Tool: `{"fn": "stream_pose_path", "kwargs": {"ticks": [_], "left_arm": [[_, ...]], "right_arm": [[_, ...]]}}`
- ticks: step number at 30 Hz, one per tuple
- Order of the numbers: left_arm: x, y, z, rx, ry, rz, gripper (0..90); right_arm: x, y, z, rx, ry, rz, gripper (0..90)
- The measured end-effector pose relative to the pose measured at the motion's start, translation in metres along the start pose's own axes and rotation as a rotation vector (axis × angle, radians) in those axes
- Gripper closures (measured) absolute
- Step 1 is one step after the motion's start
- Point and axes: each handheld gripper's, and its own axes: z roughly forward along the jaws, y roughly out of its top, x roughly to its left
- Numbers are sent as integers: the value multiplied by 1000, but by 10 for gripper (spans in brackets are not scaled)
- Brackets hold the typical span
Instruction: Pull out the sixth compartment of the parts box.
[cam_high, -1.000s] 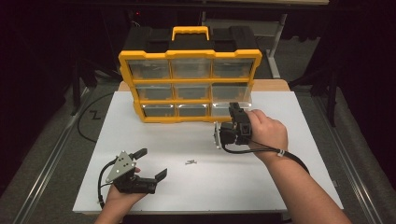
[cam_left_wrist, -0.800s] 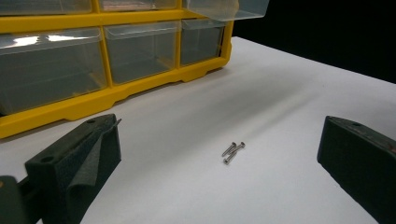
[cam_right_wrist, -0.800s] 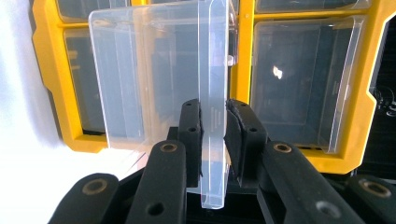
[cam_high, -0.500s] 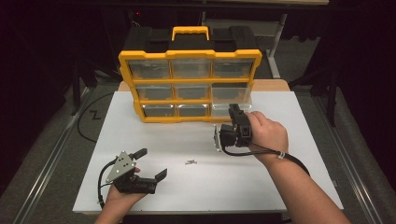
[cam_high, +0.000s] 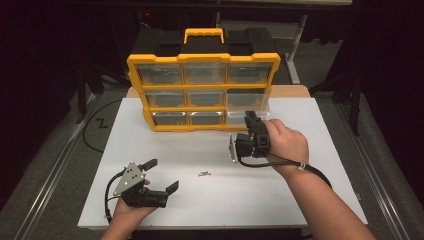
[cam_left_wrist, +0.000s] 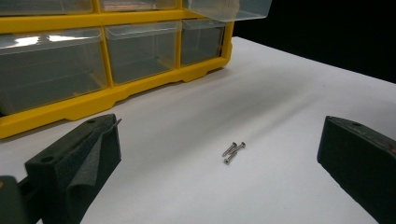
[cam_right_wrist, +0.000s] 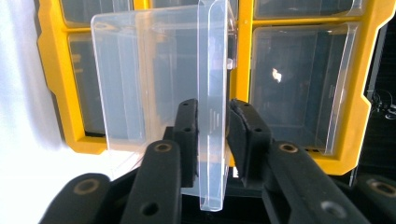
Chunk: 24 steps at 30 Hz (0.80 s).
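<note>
Clear drawer (cam_right_wrist: 154, 84) front lip clamped between right gripper (cam_right_wrist: 212, 135) fingers (cam_right_wrist: 189, 135); left gripper (cam_left_wrist: 219, 154) fingers agape.

White table (cam_high: 310, 200) carried a yellow organizer (cam_high: 202, 90) at its far edge. Three small screws (cam_high: 203, 174) lay bunched well in front of the organizer.

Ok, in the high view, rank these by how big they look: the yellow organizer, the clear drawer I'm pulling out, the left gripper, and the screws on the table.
1. Yellow organizer, largest by far.
2. Left gripper and clear drawer: they look alike in extent, so I won't rank them.
3. Screws, smallest.
</note>
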Motion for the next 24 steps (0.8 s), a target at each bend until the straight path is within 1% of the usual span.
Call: {"fn": "stream_pose_path", "kwargs": {"ticks": [2,4,8,10,11,15,19,22,24], "left_arm": [[0,0,0,0,0,1,2],[0,0,0,0,0,0,2],[0,0,0,0,0,0,2],[0,0,0,0,0,-1,2],[0,0,0,0,0,-2,2],[-1,0,0,-4,2,-3,2],[0,0,0,-4,4,-1,2],[-1,0,0,-7,3,-3,2],[0,0,-1,-10,4,-4,2]], "right_arm": [[0,0,-1,-2,1,7,717],[-1,0,-2,-3,2,-4,709],[0,-1,-4,-3,10,-3,688],[0,-2,-6,-6,13,1,683],[1,-2,-7,-5,18,11,682],[2,-2,-13,-7,27,-1,677],[6,-3,-17,-19,34,4,662],[12,-5,-20,-20,47,21,638],[15,-6,-21,-24,51,9,622]]}}
